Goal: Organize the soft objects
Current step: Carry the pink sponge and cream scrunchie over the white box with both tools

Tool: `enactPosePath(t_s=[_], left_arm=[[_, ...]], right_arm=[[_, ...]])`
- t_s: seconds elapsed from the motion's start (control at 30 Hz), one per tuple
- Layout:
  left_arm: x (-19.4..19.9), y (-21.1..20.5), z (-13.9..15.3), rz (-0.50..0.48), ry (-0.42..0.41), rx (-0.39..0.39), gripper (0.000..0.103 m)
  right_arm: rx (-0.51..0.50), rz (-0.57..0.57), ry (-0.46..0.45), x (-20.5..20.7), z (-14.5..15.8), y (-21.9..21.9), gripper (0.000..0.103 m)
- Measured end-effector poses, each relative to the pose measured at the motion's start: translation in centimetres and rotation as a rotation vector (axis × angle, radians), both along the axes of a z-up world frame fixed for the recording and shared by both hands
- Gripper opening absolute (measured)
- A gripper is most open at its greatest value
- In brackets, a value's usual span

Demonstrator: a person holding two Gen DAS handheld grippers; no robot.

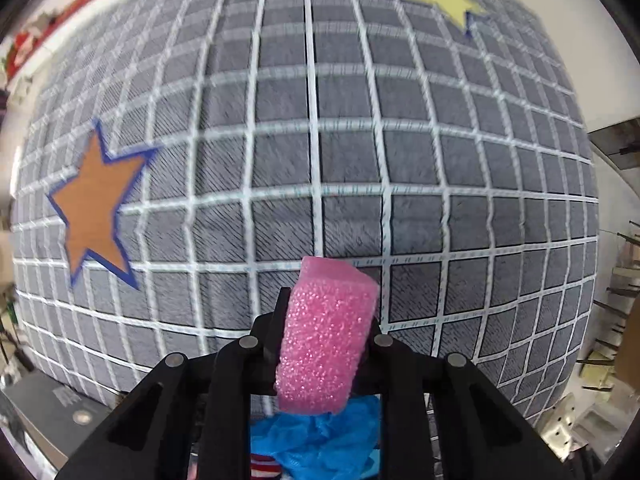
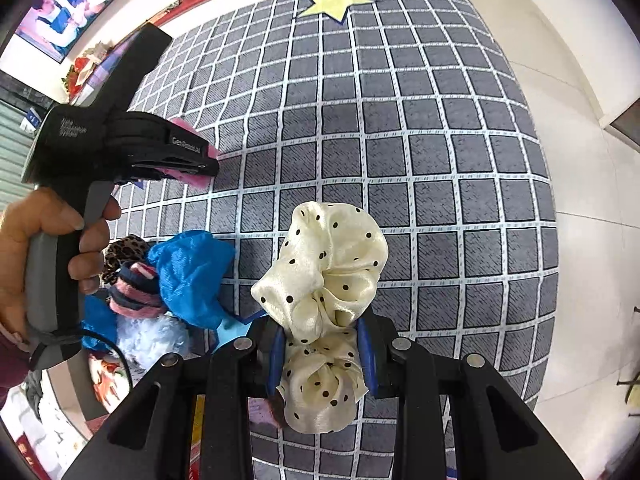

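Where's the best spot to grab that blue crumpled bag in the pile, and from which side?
Pinch the raised bunched fold at the top of the blue bag, coming straight down from above. Its carpet-side edge is free; socks and a fluffy toy crowd the other side.

Below me lies a grey fabric mat with white grid lines (image 1: 360, 160), printed with an orange blue-edged star (image 1: 94, 200) and a pale yellow star (image 2: 334, 2).

Count: one pink foam block (image 1: 328, 336). One cream polka-dot scrunchie (image 2: 326, 280). One crumpled blue plastic piece (image 2: 192, 276). One leopard-print scrunchie (image 2: 122, 254), one pink-and-navy striped item (image 2: 134, 292), one pale blue fluffy item (image 2: 154, 340). Stars on checked rug (image 2: 400, 140): one orange (image 1: 94, 204), one yellow (image 2: 334, 2).
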State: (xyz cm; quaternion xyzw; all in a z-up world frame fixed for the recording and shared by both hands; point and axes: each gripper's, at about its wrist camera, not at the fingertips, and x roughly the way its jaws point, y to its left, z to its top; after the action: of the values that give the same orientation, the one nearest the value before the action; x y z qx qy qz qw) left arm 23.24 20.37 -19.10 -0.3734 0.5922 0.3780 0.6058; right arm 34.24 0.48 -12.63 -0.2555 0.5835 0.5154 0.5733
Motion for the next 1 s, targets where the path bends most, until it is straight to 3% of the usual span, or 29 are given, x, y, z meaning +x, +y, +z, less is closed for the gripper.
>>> enactPosePath(t_s=[0.2, 0.4, 0.7, 1.0], left_arm=[[-0.7, -2.4, 3.9, -0.113, -0.023, 0.127, 0.024], [-3.9, -5.4, 7.8, -0.173, -0.051, 0.207, 0.024], [-11.3, -9.8, 13.3, -0.158, -0.113, 0.262, 0.024], [-18.9, -13.9, 18.6, -0.117, -0.184, 0.334, 0.024]], right_arm=[[0.015, 0.001, -0.017, -2.8, 2.5, -0.4, 0.032], [0.017, -0.015, -0.012, -2.8, 3.4, -1.5, 0.032], [0.056, -0.025, -0.004, -5.6, 6.8, -3.0, 0.032], [0.118, 0.005, -0.013, -11.3, 12.4, -4.5, 0.032]])
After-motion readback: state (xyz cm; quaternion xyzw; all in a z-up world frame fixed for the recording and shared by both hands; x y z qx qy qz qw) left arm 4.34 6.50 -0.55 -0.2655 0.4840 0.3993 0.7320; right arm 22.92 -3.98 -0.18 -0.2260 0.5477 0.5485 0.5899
